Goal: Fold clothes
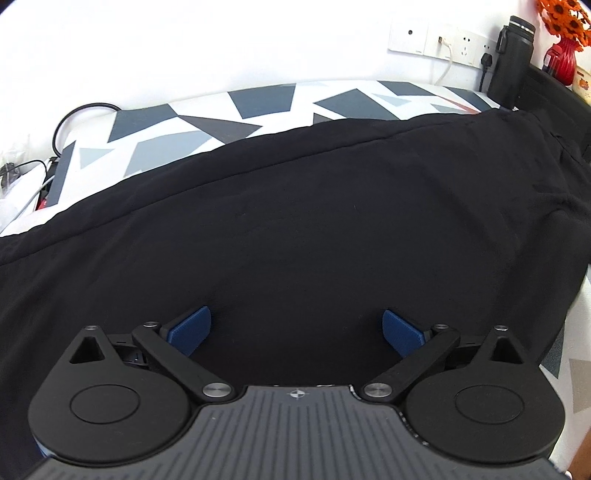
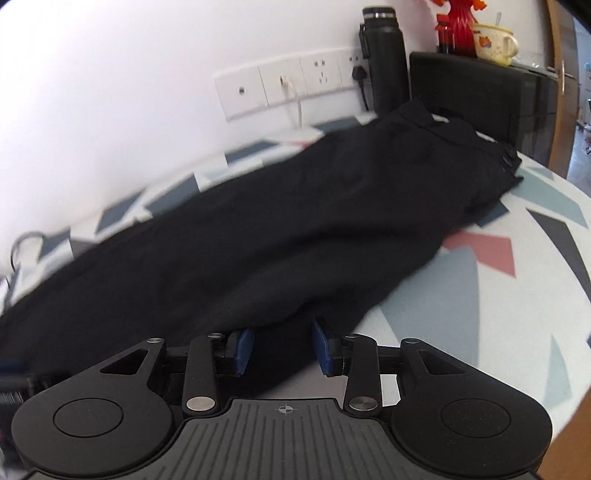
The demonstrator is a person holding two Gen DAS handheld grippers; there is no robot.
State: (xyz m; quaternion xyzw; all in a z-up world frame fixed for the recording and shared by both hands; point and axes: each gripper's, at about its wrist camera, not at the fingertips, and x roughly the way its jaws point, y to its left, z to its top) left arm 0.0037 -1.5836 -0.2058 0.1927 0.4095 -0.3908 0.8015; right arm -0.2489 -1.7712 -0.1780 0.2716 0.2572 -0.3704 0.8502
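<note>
Right wrist view only: cream mug (image 2: 495,40) on dark cabinet (image 2: 480,96), buttoned waistband end of black trousers (image 2: 277,229). Left wrist view only: orange flowers (image 1: 563,16). Trousers spread long and flat over patterned table (image 2: 517,295), slightly creased. Left gripper (image 1: 296,330) wide open above cloth, holding nothing. Right gripper (image 2: 282,349) partly open, cloth edge between pads, not pinched.

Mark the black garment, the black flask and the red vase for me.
Garment (image 1: 314,221): left wrist view, middle of the flat cloth.
Flask (image 2: 388,59): right wrist view, upper body.
Vase (image 1: 563,61): left wrist view, its belly.
</note>
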